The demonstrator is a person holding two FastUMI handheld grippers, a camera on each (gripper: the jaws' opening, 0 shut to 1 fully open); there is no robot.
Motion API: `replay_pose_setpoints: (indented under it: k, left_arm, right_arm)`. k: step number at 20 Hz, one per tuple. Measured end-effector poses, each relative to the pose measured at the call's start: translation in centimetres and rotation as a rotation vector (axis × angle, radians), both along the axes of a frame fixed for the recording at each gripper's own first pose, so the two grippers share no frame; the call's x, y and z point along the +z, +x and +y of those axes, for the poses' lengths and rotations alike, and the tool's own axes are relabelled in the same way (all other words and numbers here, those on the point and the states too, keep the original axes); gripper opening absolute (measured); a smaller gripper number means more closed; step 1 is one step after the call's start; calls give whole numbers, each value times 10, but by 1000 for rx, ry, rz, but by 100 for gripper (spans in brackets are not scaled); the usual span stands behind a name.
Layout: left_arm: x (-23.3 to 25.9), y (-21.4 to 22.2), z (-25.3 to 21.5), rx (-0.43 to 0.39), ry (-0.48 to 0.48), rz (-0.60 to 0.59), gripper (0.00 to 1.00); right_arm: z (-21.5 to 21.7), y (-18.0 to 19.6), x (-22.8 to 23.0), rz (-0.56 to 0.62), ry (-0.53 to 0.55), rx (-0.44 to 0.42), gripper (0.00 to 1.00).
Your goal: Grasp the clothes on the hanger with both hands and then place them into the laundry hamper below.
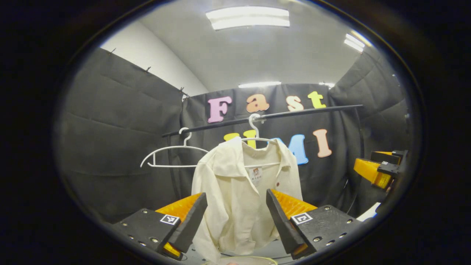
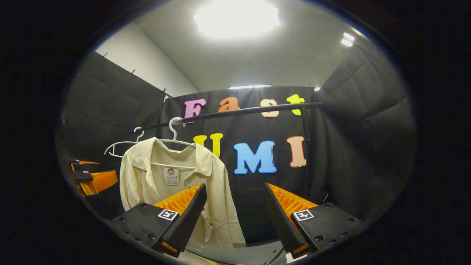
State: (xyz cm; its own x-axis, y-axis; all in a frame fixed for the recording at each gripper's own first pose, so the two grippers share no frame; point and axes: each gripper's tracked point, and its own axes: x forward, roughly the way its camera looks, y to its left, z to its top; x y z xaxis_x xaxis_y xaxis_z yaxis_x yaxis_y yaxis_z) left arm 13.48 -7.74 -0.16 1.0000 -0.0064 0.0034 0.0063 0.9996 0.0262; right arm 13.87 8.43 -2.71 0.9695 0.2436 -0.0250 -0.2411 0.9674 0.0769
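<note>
A cream collared shirt (image 1: 241, 187) hangs on a white hanger (image 1: 255, 137) from a black rail (image 1: 294, 112). My left gripper (image 1: 235, 213) is open, short of the shirt, which shows between its orange fingers (image 1: 184, 208). In the right gripper view the same shirt (image 2: 173, 184) hangs left of centre, and my right gripper (image 2: 233, 211) is open with its left finger (image 2: 182, 206) in front of the shirt's lower part. The right gripper (image 1: 379, 169) shows at the right edge of the left gripper view, the left gripper (image 2: 92, 176) at the left edge of the right gripper view. A pale curved rim (image 1: 250, 258), possibly the hamper, shows at the bottom.
An empty white hanger (image 1: 173, 154) hangs on the rail left of the shirt, also seen as the empty hanger (image 2: 123, 145) in the right gripper view. Black cloth walls close the booth on three sides. A vertical rail post (image 2: 306, 147) stands at the right.
</note>
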Motion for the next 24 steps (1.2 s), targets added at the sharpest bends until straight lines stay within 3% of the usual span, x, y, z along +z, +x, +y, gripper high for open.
replay_pose_setpoints:
  k: [14,24]
  left_arm:
    - [-7,110,-13,56,-5,-12,94]
    - [-38,174,1,168,-1,46,94]
  right_arm:
    - [82,97,-26,15,93,157,97]
    - [134,162,-47,26,129,218,97]
